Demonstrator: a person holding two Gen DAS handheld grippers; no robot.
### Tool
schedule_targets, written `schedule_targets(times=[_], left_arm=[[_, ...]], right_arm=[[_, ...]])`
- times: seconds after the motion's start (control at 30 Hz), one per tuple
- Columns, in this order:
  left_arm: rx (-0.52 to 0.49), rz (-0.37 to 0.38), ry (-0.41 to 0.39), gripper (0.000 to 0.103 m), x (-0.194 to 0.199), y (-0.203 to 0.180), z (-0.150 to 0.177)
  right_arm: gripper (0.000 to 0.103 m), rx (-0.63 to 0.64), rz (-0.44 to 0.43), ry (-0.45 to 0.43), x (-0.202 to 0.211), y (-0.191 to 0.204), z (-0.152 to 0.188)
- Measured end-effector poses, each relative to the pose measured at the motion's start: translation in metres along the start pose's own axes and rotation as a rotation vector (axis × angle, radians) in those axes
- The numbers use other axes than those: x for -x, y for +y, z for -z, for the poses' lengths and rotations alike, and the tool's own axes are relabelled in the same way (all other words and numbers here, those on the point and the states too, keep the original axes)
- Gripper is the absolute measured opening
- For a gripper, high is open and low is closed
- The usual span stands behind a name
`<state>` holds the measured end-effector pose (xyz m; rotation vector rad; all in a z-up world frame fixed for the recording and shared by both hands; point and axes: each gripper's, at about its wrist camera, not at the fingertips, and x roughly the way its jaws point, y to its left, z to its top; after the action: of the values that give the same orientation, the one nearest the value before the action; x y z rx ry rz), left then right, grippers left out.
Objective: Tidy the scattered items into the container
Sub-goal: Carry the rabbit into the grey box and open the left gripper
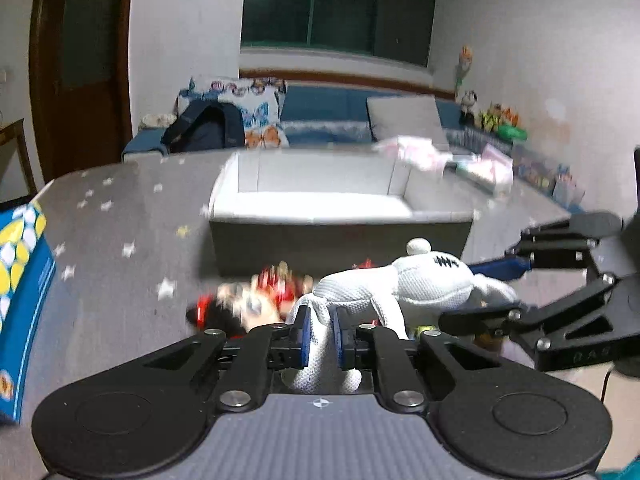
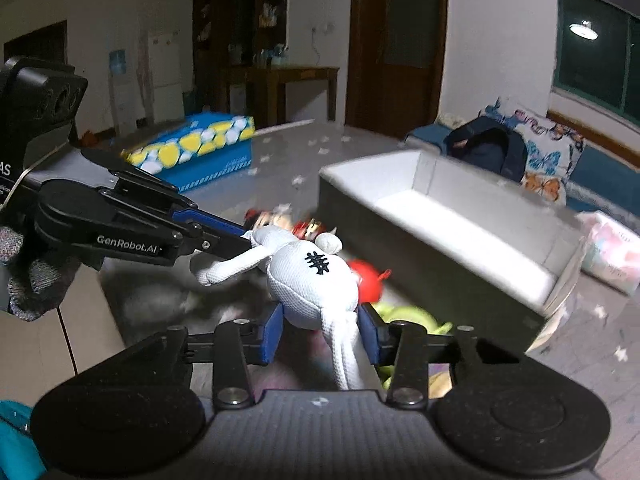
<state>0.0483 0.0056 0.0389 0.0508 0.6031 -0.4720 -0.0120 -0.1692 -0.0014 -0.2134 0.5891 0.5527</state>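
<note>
Table (image 1: 120,216) surface was grey with pale star marks and carried all task items. Its far edge met a blue sofa (image 1: 328,116), and bare tabletop lay open between the blue box (image 1: 20,280) at the left edge and the bin (image 1: 320,200).

The bin, a grey rectangular container with white inner walls (image 2: 460,216), stood open-topped toward the far side of the table. No items were visible inside it. Its near wall stood just behind the scattered toys, with little room between. A pink packet (image 2: 612,252) lay just beside its right end.

The doll (image 1: 420,280), white fabric with a black stitched mark (image 2: 316,276), was suspended in front of the bin's near wall, between both grippers.

The left gripper (image 1: 320,336) had its jaws closed tight on one thin limb of the doll. In the right wrist view it (image 2: 236,240) reached in from the left edge.

The right gripper (image 2: 320,332) had its jaws set wider, one on each side of the doll's lower body and trailing limb; firm contact could not be confirmed.

Blurred red toys (image 1: 272,292) lay on the table beneath the doll, with a yellow-green toy (image 2: 404,316) beside them.
</note>
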Motion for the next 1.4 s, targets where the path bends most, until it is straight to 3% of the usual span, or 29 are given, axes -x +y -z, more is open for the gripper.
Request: schedule_targets(times=[0.23,0.57,0.8,1.03,1.4], left_arm=[[0.026,0.019,-0.087,0.012,-0.026,0.002,-0.058],[0.046,-0.005,-0.017,0.011,-0.113,0.016,-0.115],[0.067,-0.052,0.075,0.01,-0.173,0.027,-0.122],[0.07,-0.098,0.147,0.014,-0.208,0.031,-0.118],[0.123,-0.11,0.144,0.022,-0.195,0.041,-0.116]], right_arm=[[0.038,0.012,0.076,-0.046,-0.004,-0.036,-0.036],[0.037,0.014,0.133,-0.009,-0.053,-0.096,-0.074],[0.036,-0.004,0.115,0.078,-0.101,-0.133,-0.077],[0.037,-0.022,0.127,0.157,-0.137,-0.153,-0.069],[0.047,-0.06,0.182,0.153,-0.134,-0.155,-0.067]])
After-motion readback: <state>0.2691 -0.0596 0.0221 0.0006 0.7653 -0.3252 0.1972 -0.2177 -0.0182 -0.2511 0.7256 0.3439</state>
